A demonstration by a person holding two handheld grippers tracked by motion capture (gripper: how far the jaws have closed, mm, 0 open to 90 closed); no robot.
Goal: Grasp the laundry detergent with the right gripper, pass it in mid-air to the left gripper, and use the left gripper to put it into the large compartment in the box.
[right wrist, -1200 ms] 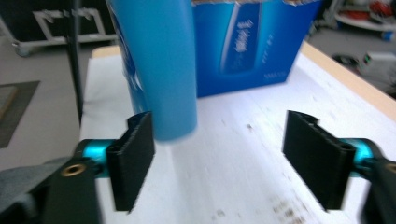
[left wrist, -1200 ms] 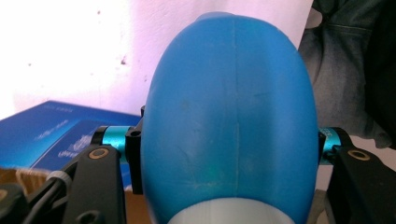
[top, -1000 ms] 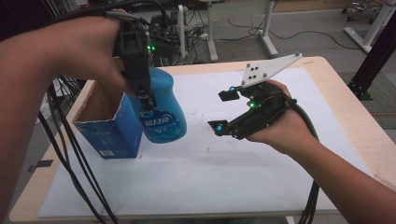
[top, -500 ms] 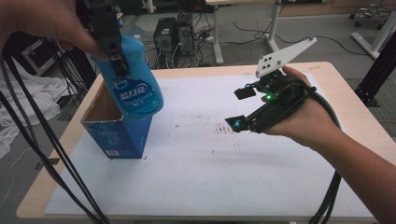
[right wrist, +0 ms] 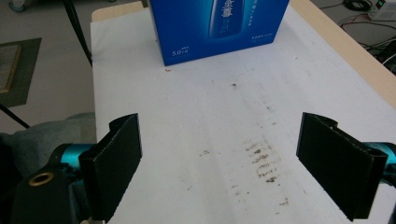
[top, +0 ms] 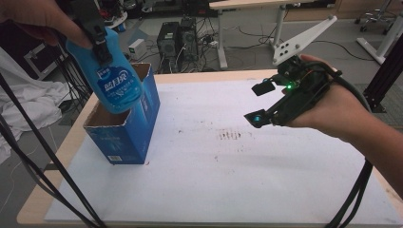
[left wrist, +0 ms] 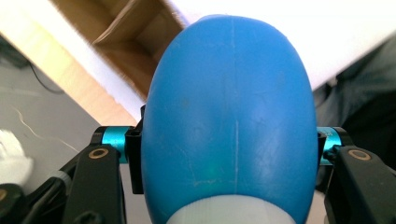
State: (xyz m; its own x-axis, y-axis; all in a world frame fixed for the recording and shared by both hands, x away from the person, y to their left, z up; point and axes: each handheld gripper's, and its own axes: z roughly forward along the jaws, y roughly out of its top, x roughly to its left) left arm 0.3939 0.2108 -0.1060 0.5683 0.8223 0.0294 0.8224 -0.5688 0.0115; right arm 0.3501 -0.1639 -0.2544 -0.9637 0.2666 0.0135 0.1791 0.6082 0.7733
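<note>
The blue bottle (top: 111, 76) hangs tilted, base down, over the open top of the blue carton (top: 124, 128) at the desk's (top: 190, 76) left side, clamped in the left tool (top: 97, 40). The right tool (top: 259, 102) hovers above the white sheet (top: 214, 180), jaws spread with nothing between them.

The bottle (top: 114, 78) was a bright sky blue with a darker blue label bearing white lettering, and its neck end in the left gripper view showed pale grey-white. The box (top: 124, 128) was deep royal blue on the outside with small white print near its base, while its open inside was plain brown cardboard. The surface (top: 43, 190) was light wood along its edges, overlaid by a white sheet (top: 237, 180) speckled with small brown smudges near the middle. The left gripper (left wrist: 229, 154) was black with turquoise metal fittings and brass-coloured rivets. The right gripper (right wrist: 219, 154) had matt black jaws, a turquoise fitting, a glowing green light and a pale grey plate (top: 304, 34) on top.
</note>
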